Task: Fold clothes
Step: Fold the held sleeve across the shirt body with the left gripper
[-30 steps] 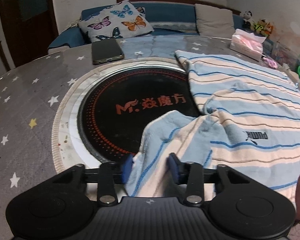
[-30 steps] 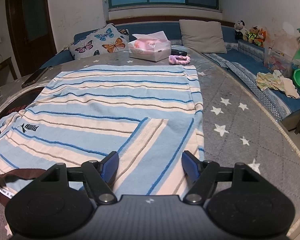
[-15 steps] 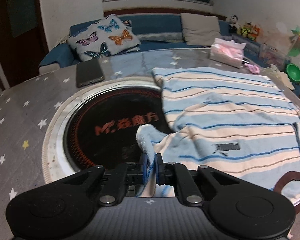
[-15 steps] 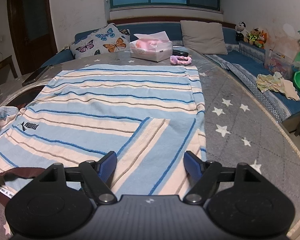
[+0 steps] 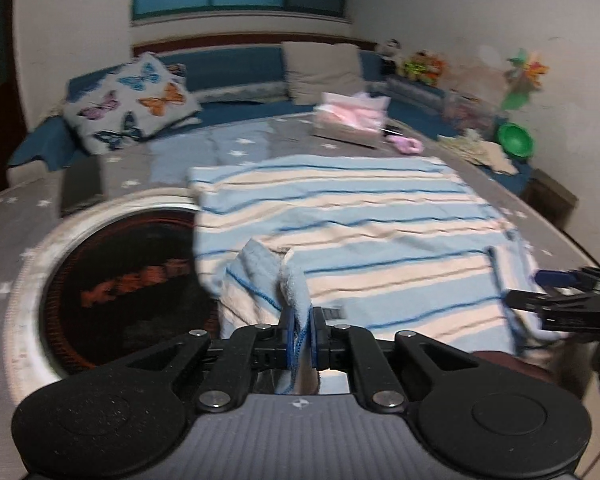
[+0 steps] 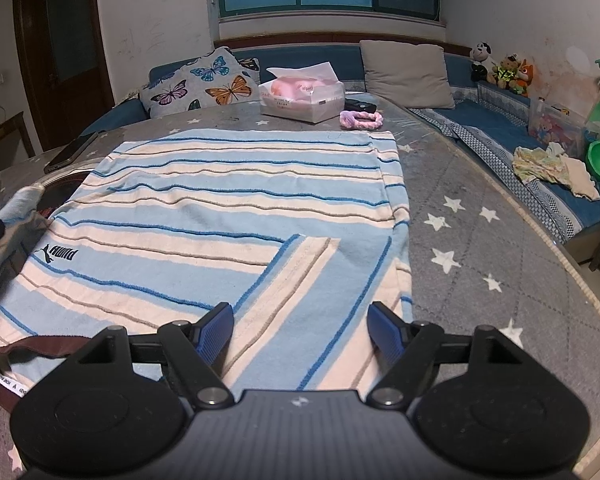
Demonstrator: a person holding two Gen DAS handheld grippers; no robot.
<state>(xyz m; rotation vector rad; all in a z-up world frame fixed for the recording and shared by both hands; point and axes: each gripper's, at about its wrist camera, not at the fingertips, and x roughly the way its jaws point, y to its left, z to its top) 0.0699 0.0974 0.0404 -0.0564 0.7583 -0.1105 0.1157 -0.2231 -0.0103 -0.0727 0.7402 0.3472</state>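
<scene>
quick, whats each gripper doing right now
Left gripper: closed, pinching the left sleeve of the striped shirt.
Right gripper: open, holding nothing, over the folded right sleeve.

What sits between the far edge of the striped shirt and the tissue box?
In the right wrist view, only a pink hair tie on the star-patterned table cover, between the striped shirt and the tissue box.

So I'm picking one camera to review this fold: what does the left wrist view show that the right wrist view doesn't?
Only the left wrist view shows the left gripper shut on the lifted left sleeve, plus the printed cooktop.

Only the right wrist view shows the right gripper open over the folded right sleeve, and the shirt logo sharply.

Both show the striped shirt, tissue box and butterfly pillow.
</scene>
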